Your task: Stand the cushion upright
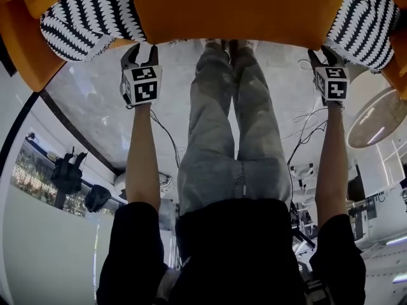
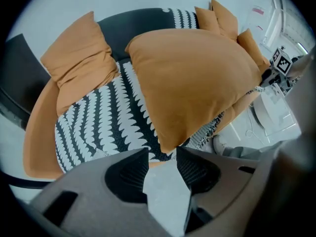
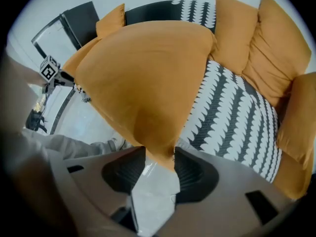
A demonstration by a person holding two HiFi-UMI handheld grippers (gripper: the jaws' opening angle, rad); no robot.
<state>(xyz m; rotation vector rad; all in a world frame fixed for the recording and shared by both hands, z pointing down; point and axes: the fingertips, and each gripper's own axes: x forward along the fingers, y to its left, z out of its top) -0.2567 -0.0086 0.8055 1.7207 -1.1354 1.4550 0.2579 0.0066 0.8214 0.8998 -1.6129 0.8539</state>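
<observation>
While both jaws stand spread, orange cushion (image 1: 235,8) lies on sofa (image 1: 76,21) seat, overhanging front edge. 2 near corners unpinched: 1 between left gripper (image 2: 162,154) jaws, 1 between right gripper (image 3: 159,154) jaws. Likely staged for 2-corner lift.

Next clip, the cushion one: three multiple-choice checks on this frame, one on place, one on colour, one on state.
1. The big orange cushion lies: A on the patterned seat; B in a basket; C on a shelf.
2. The seat's pattern is: A blue and white; B black and white; C plain grey.
3. The left gripper and right gripper have jaws: A shut on the cushion; B shut, empty; C apart.
Key: 1 A, it rests on the seat; 2 B, white scallops on black; 3 C, each gripper view shows a gap with a cushion corner at it.
</observation>
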